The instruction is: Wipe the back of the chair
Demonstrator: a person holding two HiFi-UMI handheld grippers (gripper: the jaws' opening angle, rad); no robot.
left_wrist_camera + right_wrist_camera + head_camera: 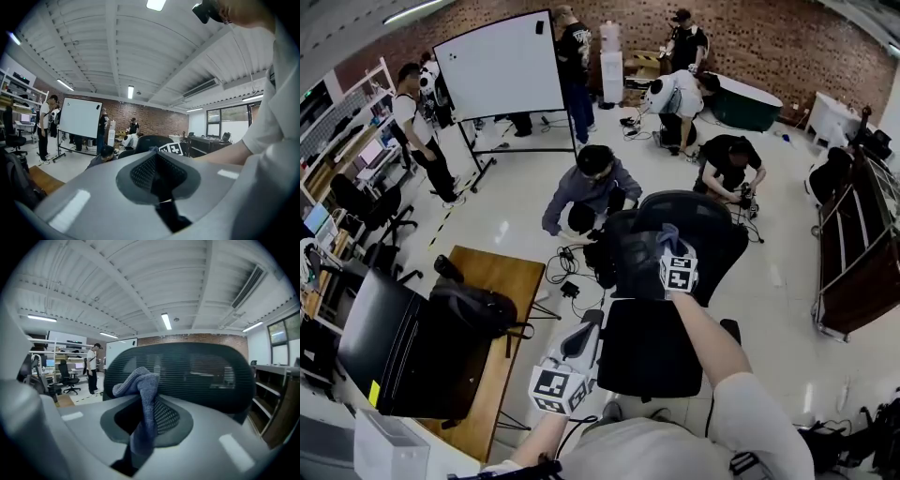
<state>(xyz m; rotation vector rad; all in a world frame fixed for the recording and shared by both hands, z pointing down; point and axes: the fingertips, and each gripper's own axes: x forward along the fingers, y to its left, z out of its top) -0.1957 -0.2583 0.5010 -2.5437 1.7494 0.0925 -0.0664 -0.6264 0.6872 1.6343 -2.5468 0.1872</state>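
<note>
A black office chair stands in front of me, its mesh back (698, 234) rising beyond the seat (647, 349). My right gripper (667, 246) is shut on a grey-blue cloth (664, 234) at the top of the chair's back. In the right gripper view the cloth (141, 394) hangs from the jaws, right in front of the mesh back (206, 376). My left gripper (589, 330) is low at the seat's left side, shut with nothing in it. In the left gripper view the chair's back (146, 140) shows beyond my left gripper (155, 153).
A wooden table (508, 277) at the left carries a black backpack (476, 309) and a monitor (380, 342). A person (592, 187) crouches just behind the chair, with several others farther back. A whiteboard (506, 66) stands at the back; a dark shelf unit (858, 267) stands at the right.
</note>
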